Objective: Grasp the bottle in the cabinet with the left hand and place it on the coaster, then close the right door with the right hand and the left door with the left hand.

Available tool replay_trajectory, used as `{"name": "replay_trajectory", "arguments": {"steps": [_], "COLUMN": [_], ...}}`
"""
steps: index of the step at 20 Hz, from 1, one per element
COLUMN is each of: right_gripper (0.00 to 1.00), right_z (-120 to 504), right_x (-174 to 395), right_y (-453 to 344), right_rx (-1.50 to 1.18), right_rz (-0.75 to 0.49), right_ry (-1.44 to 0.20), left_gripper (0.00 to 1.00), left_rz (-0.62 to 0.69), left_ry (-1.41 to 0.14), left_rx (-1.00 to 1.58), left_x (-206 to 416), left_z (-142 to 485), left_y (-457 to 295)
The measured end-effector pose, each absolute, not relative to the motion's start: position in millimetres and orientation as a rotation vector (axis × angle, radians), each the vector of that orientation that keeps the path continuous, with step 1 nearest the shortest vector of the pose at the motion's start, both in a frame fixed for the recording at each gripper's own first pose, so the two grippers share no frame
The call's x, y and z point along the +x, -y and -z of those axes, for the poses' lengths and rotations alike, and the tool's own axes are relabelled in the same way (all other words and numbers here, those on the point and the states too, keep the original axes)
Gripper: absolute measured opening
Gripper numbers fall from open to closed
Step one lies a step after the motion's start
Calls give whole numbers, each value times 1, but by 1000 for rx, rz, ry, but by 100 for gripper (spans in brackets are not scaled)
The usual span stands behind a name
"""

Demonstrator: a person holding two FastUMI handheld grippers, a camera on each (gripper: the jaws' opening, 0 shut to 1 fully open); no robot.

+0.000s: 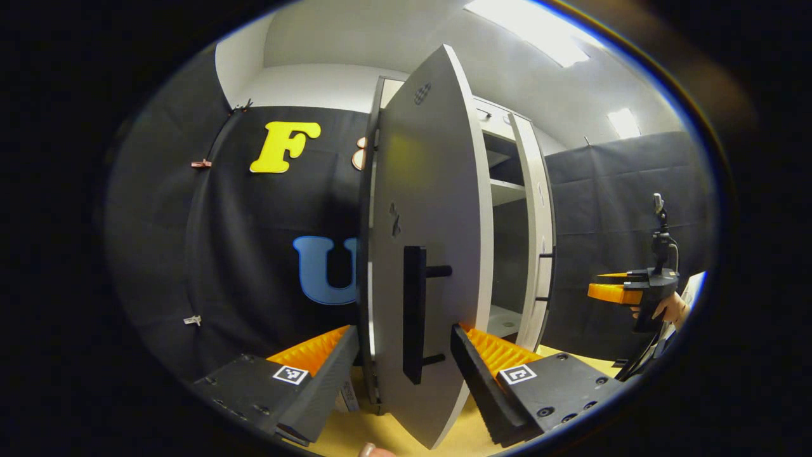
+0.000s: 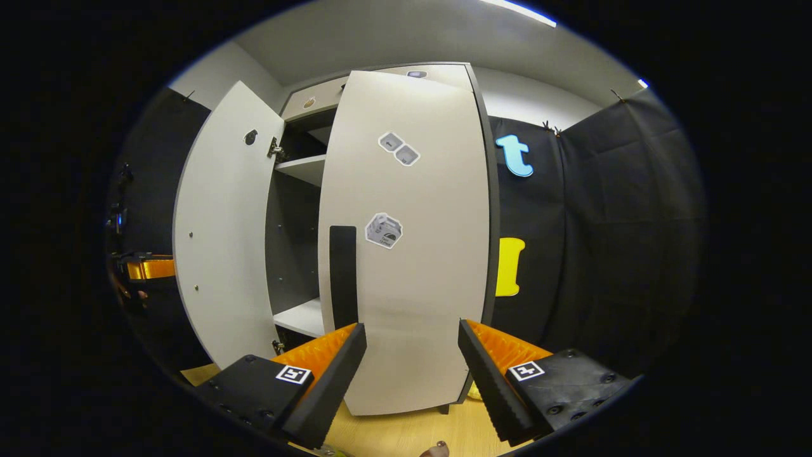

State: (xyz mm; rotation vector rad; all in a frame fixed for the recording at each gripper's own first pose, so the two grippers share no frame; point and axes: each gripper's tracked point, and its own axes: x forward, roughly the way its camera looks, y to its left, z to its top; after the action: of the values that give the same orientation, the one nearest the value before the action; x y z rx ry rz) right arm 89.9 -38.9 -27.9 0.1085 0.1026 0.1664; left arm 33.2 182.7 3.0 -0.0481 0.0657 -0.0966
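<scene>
The grey cabinet's left door (image 1: 438, 209) stands swung out right in front of my left gripper (image 1: 406, 333). That gripper is open, and the door's black bar handle (image 1: 415, 314) rises between its fingers; I cannot tell whether they touch it. In the right gripper view, the right door (image 2: 406, 254) with its black handle (image 2: 343, 276) is ajar, close to the cabinet front. My right gripper (image 2: 412, 327) is open just before this door, holding nothing. The left door (image 2: 222, 228) hangs wide open there. Bare shelves (image 2: 301, 168) show in the gap.
A wooden tabletop (image 1: 380, 431) carries the cabinet. A hand holds the right gripper (image 1: 625, 293) off to the right of the cabinet, with the right door (image 1: 536, 235) between. The left gripper (image 2: 149, 268) shows beyond the left door. Black cloth walls surround the booth.
</scene>
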Motion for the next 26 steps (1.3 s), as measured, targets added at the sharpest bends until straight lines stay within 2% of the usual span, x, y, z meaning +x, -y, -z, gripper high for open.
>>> {"name": "replay_trajectory", "arguments": {"steps": [13, 16, 19, 26], "right_gripper": [97, 97, 97, 97], "right_z": [18, 12, 10, 13], "right_x": [91, 87, 80, 84], "right_y": [62, 65, 68, 57], "right_rx": [117, 132, 156, 162], "right_rz": [-156, -161, -162, -209], "right_ry": [-71, -58, -55, -55], "left_gripper": [94, 92, 94, 94], "left_rz": [233, 225, 230, 138], "left_ry": [-68, -95, -100, -99], "left_rx": [-36, -32, -68, -57], "left_x": [95, 103, 95, 84], "left_z": [9, 20, 22, 14], "left_y": [-84, -68, -53, -57]}}
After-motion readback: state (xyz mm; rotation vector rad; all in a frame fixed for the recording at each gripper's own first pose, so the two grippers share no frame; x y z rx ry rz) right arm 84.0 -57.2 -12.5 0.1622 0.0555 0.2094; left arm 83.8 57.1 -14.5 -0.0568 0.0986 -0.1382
